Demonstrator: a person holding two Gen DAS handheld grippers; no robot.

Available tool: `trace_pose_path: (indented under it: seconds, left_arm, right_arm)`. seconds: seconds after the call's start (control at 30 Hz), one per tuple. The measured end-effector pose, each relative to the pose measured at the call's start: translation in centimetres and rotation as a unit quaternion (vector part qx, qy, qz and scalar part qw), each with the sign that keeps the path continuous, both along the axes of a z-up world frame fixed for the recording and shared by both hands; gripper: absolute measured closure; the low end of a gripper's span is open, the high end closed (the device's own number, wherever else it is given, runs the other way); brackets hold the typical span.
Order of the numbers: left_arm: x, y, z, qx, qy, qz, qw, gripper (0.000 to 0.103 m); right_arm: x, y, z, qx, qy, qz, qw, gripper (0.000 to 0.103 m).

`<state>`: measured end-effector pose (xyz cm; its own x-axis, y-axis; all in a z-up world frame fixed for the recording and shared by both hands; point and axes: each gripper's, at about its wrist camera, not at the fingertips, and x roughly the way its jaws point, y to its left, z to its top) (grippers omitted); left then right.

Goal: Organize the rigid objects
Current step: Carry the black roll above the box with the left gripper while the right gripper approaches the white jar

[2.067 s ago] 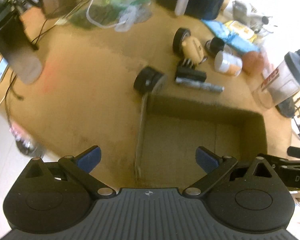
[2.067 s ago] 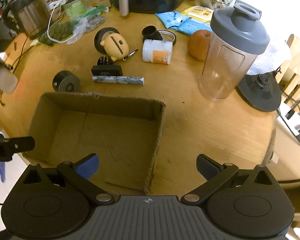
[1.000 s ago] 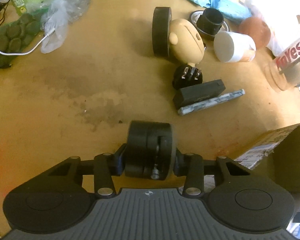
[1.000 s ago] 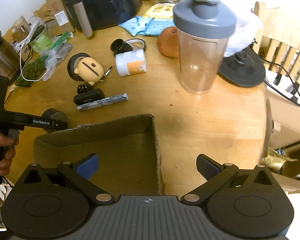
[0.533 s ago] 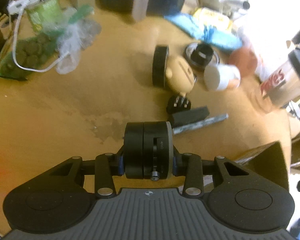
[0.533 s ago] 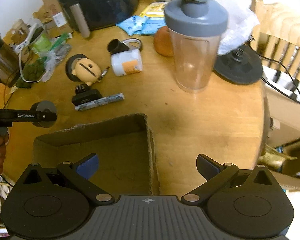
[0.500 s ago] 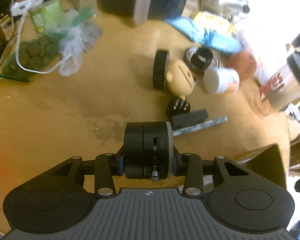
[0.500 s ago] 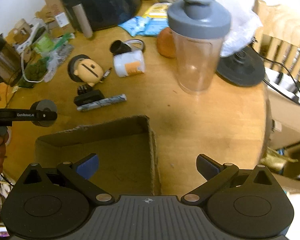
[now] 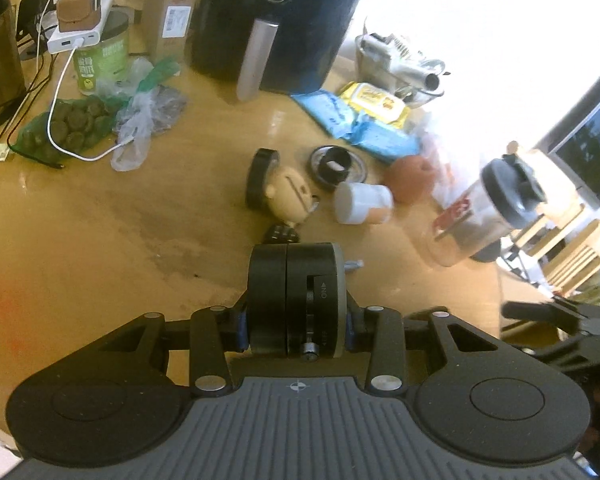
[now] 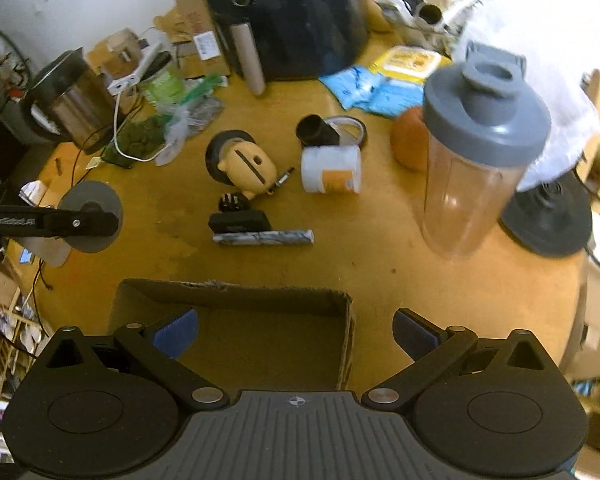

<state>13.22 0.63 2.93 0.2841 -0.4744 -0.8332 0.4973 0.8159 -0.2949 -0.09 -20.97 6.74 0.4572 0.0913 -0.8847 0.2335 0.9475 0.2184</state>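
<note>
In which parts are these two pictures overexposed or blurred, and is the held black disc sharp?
Left wrist view: upper right is washed out white; the black disc in the left gripper is sharp, the shaker bottle smeared. Right wrist view: the shaker bottle is slightly blurred, the upper right corner glares.

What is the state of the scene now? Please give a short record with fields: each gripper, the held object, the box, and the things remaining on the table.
left gripper: shut on black disc-shaped device, held above the table
right gripper: open, empty, above the cardboard box
cardboard box: open top, nothing visible inside
table: yellow figure head, white jar on its side, black block, marbled bar, shaker bottle upright
</note>
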Motion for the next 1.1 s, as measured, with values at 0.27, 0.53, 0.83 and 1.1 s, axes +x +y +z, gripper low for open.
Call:
trace_pose_path:
  seconds: [0.27,0.53,0.83,1.1]
  left_arm:
    - [-4.0,-0.6,0.9,-0.021,0.004,0.025,0.9995,0.063]
    - [-8.0,-0.3,0.2,-0.023,0.021,0.067,0.9973,0.063]
    - [-9.4,0.4,-0.1,-0.02,0.034,0.095,0.9947,0.063]
    - [-9.3,0.8,0.0,-0.024,0.034,0.089,0.9952,0.063]
  right_arm:
    - [0.4,-0.9,0.1,-0.018,-0.021,0.054,0.998,0.0]
    - [1.2,-0.3,-0.3,-0.034,-0.042,0.11,0.992,0.0]
    - [3.5,1.0,-1.6,-0.058,-0.052,0.112,0.991,0.0]
    - [6.3,1.0,-2.9,-0.07,-0.056,0.091,0.992,0.001]
